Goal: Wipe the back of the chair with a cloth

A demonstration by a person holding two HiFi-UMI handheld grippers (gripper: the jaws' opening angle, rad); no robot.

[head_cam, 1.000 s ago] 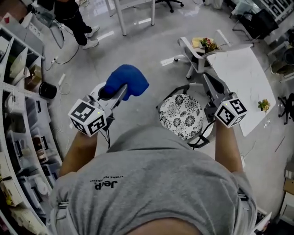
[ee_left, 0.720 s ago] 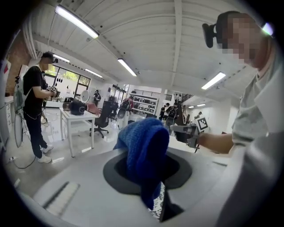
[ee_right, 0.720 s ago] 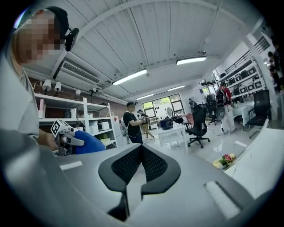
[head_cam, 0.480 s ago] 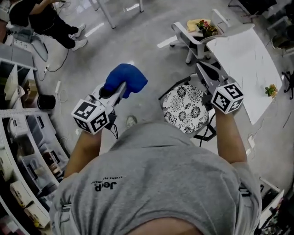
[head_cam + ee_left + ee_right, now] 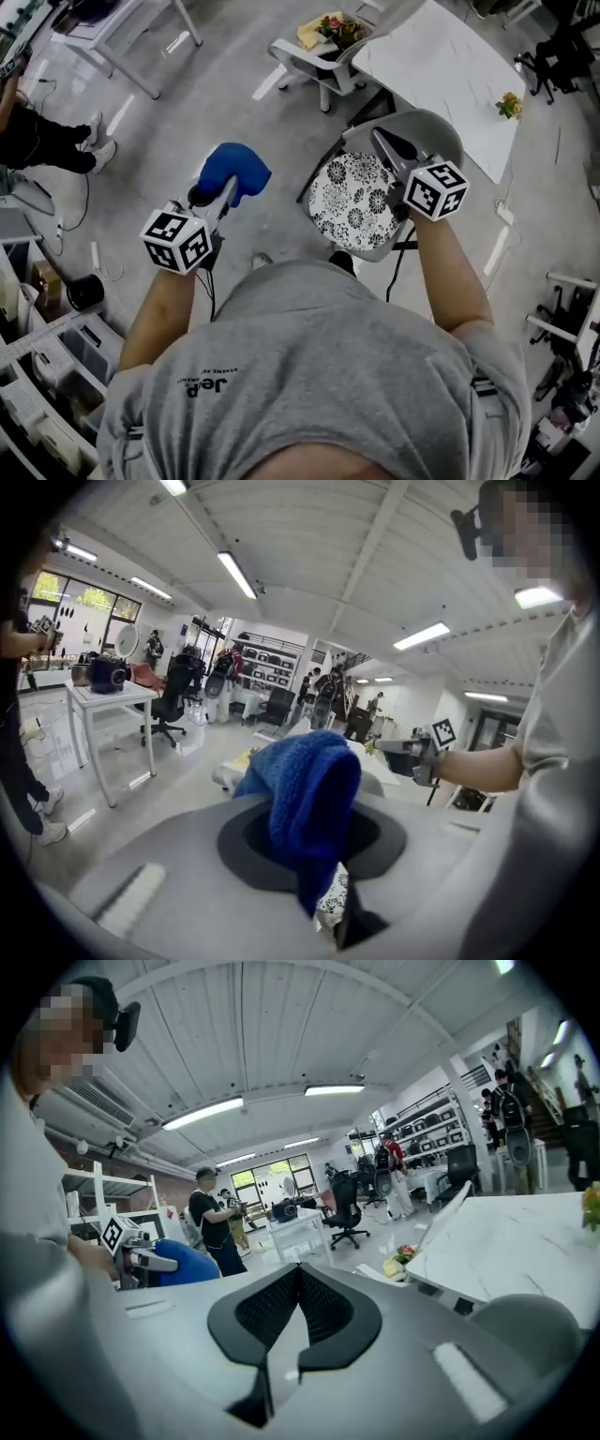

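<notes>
So, the biggest thing in shot was the grey floor (image 5: 187,103), with a white table (image 5: 441,56) slanting across the top right of the head view. Below that, the person wearing the camera, in a grey T-shirt (image 5: 309,375), filled the bottom of the frame with both arms stretched forward. The chair (image 5: 354,202) stood just in front of them beside the table. It had a round seat with a black-and-white flower print, and a plain grey chair back (image 5: 433,127) curving up behind it on the table side. A second, white office chair (image 5: 314,56) sat further off, well apart from it. The right gripper (image 5: 382,141) hung over the spot where seat and back meet, and its own view showed the jaws pressed together with nothing between them. Whether it was touching the chair couldn't be told. The left gripper (image 5: 216,194) was out over bare floor to the left of the chair, its jaws pinching a blue cloth (image 5: 234,167) that bunched up over the tips and flopped down. The cloth was near the chair but clear of it, not on the back.
</notes>
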